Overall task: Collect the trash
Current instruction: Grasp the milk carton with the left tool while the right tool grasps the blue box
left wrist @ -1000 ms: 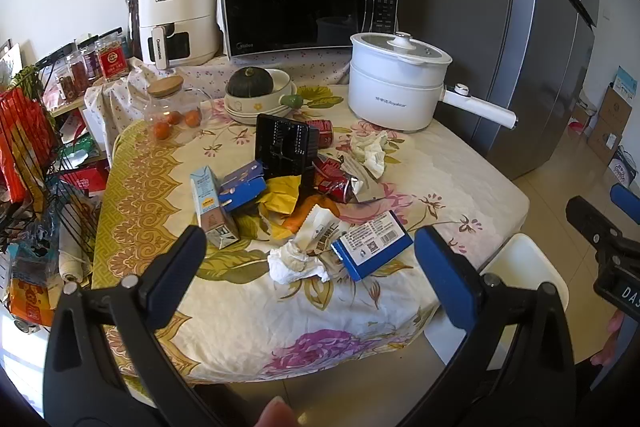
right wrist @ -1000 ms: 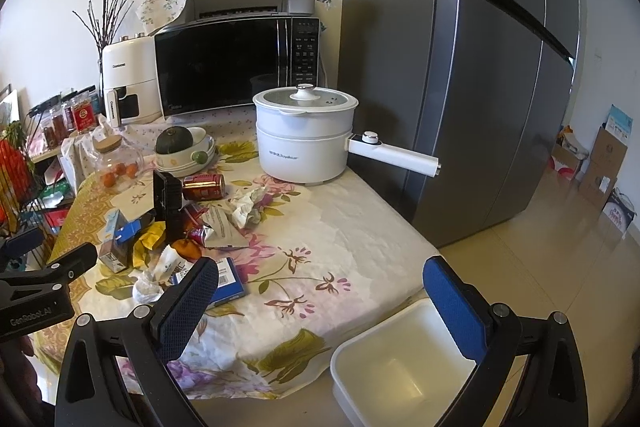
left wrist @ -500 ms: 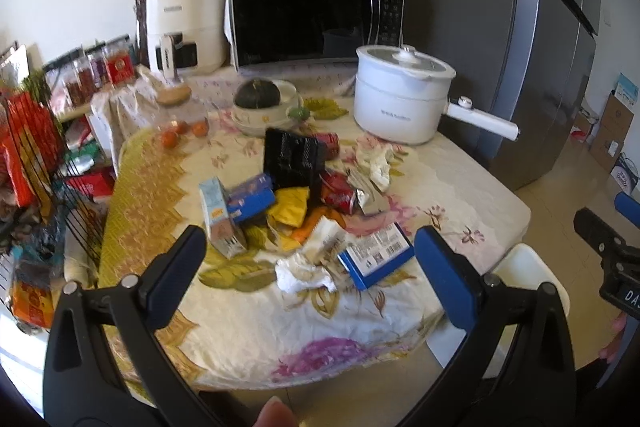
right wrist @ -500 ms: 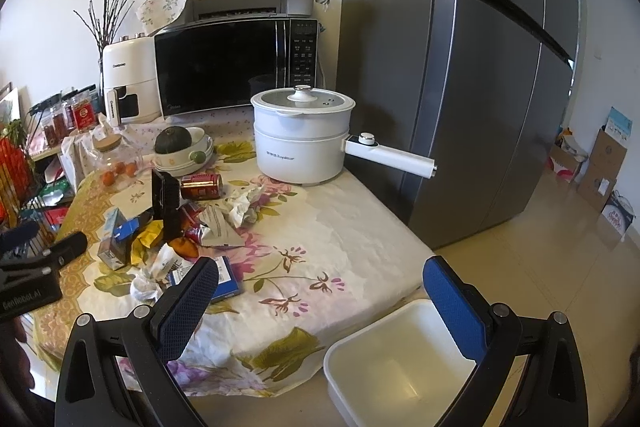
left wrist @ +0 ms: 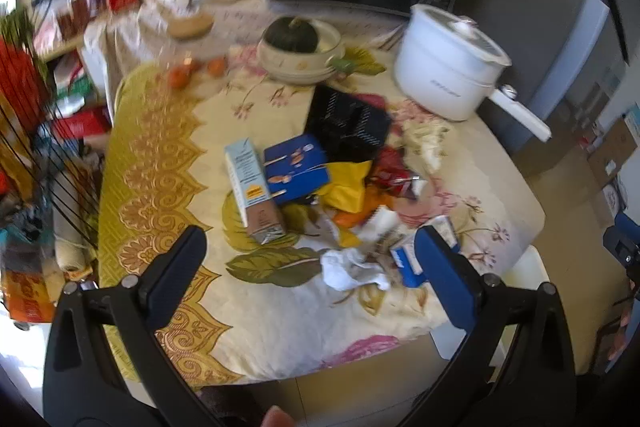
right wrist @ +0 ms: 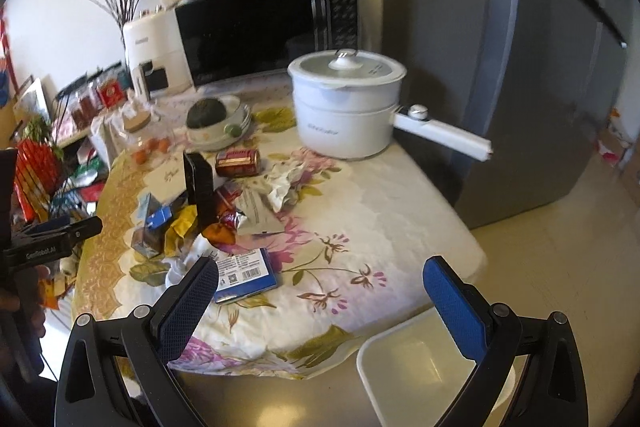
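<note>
While both grippers, left gripper (left wrist: 310, 259) and right gripper (right wrist: 320, 287), gape, the white bin (right wrist: 416, 371) holds nothing.

The bench (left wrist: 160, 163) is covered by a cream cloth printed with pink flowers, olive leaves and a gold scroll border. A blue box (left wrist: 296, 169), a yellow wrapper (left wrist: 348, 183), a white tissue (left wrist: 352, 269) and a red can (right wrist: 238, 163) are seen. The pot (right wrist: 344, 107) is white; the bin (right wrist: 416, 367) is white too.
</note>
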`<act>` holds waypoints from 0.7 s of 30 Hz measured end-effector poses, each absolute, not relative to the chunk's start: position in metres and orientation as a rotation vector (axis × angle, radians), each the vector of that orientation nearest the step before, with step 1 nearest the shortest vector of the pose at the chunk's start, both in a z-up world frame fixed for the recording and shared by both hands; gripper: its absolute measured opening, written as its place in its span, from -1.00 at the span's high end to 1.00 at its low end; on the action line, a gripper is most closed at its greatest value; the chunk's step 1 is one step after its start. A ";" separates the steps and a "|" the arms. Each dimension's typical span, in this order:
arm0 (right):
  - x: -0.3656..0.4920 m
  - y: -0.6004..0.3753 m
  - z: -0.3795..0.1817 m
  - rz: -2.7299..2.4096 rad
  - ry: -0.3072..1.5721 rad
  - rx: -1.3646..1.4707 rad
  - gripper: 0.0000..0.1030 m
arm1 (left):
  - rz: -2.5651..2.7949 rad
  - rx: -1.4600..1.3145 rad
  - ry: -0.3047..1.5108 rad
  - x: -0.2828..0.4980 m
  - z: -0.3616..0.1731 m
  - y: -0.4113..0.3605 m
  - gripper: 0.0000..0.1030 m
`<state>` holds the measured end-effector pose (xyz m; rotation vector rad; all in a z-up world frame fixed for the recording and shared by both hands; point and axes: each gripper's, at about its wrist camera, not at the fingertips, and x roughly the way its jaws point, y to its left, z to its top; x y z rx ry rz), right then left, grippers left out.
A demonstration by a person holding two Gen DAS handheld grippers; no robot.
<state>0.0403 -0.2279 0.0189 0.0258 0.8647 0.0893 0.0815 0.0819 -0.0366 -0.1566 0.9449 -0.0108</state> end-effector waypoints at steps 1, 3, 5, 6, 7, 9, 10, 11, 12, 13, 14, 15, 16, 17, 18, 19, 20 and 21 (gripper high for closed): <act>0.048 -0.229 0.014 0.100 0.887 0.034 -1.00 | -0.010 -0.177 0.963 0.087 -0.044 0.088 -1.00; 0.063 -0.227 0.001 0.118 0.928 0.055 -1.00 | -0.005 -0.215 1.003 0.098 -0.059 0.097 -1.00; 0.076 -0.227 -0.015 0.119 0.954 0.071 -1.00 | 0.001 -0.240 1.034 0.111 -0.075 0.104 -0.95; 0.082 -0.226 -0.027 0.115 0.972 0.073 -1.00 | -0.002 -0.247 1.048 0.117 -0.081 0.107 -0.92; 0.086 -0.225 -0.036 0.112 0.999 0.071 -1.00 | -0.001 -0.249 1.064 0.124 -0.088 0.109 -0.86; 0.093 -0.221 -0.049 0.128 1.049 0.059 -1.00 | -0.017 -0.246 1.092 0.136 -0.101 0.111 -0.72; 0.096 -0.220 -0.053 0.134 1.057 0.052 -1.00 | -0.025 -0.245 1.112 0.142 -0.108 0.112 -0.62; 0.098 -0.218 -0.057 0.131 1.059 0.043 -1.00 | -0.028 -0.246 1.133 0.146 -0.116 0.112 -0.59; 0.101 -0.217 -0.060 0.126 1.066 0.031 -1.00 | -0.028 -0.244 1.148 0.149 -0.122 0.113 -0.54; 0.103 -0.215 -0.062 0.126 1.070 0.027 -1.00 | -0.026 -0.240 1.166 0.152 -0.128 0.113 -0.48; 0.105 -0.214 -0.062 0.129 1.075 0.026 -1.00 | -0.021 -0.231 1.186 0.153 -0.134 0.113 -0.44; 0.106 -0.214 -0.065 0.132 1.079 0.029 -1.00 | -0.008 -0.221 1.198 0.154 -0.137 0.113 -0.39; 0.107 -0.214 -0.066 0.134 1.085 0.029 -1.00 | 0.004 -0.215 1.203 0.153 -0.139 0.114 -0.35; 0.108 -0.213 -0.068 0.135 1.091 0.028 -1.00 | 0.018 -0.216 1.205 0.153 -0.141 0.117 -0.35; 0.108 -0.212 -0.070 0.136 1.098 0.026 -1.00 | 0.031 -0.228 1.205 0.150 -0.141 0.122 -0.35; 0.109 -0.211 -0.071 0.139 1.104 0.023 -1.00 | 0.035 -0.240 1.204 0.148 -0.141 0.128 -0.35; 0.109 -0.209 -0.072 0.142 1.107 0.018 -1.00 | 0.040 -0.254 1.203 0.146 -0.139 0.133 -0.35; 0.109 -0.207 -0.072 0.146 1.109 0.013 -1.00 | 0.045 -0.261 1.199 0.145 -0.140 0.138 -0.35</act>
